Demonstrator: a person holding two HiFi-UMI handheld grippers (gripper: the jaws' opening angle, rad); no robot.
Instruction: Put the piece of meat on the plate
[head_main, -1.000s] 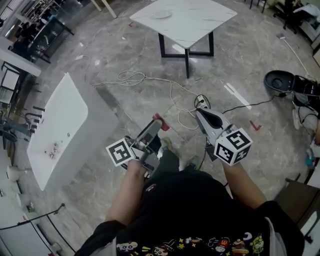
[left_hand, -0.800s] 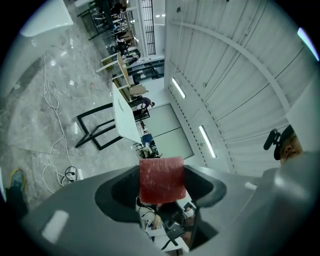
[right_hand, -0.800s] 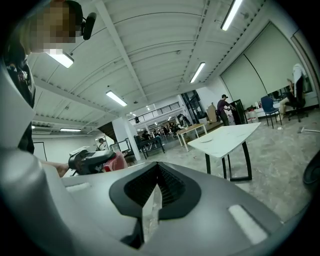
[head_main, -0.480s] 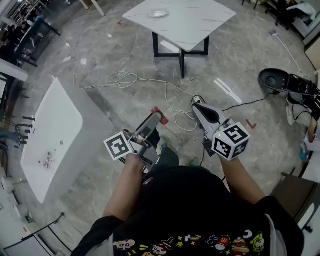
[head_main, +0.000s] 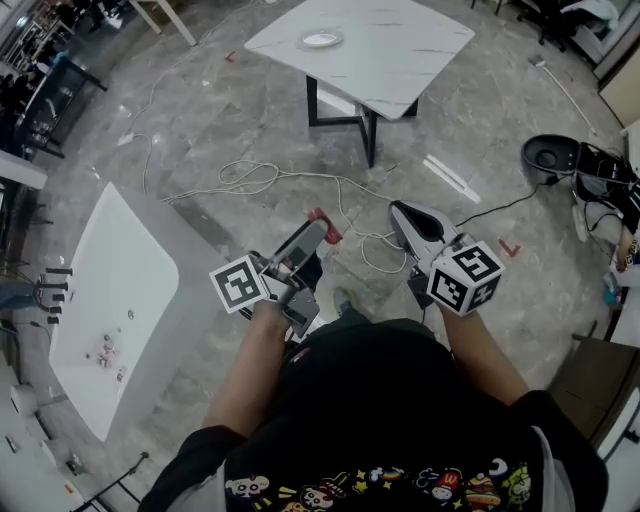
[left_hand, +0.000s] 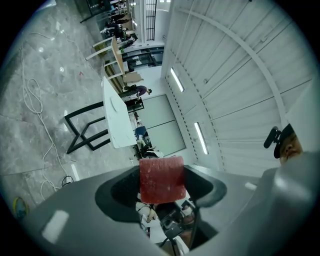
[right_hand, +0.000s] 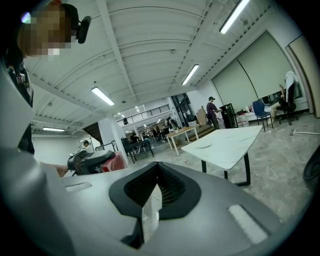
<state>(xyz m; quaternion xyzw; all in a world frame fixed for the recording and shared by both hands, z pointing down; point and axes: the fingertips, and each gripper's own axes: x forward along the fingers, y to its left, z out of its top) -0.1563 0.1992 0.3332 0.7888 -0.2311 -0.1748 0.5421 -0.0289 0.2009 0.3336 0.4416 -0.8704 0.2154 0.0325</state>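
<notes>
Our left gripper (head_main: 310, 238) clamps the piece of meat (left_hand: 160, 178), right gripper (right_hand: 150, 210) sits closed, empty; we should carry it steady toward what's probably the plate (head_main: 321, 40).

Open floor (head_main: 480, 130), crossed by loose cables (head_main: 248, 178), leads to the white table (head_main: 400, 50), bare beside its plate (head_main: 321, 40).

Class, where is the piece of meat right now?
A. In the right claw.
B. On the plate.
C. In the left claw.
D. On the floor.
C: the left claw clamps the red meat between its jaws, far from the plate.
</notes>
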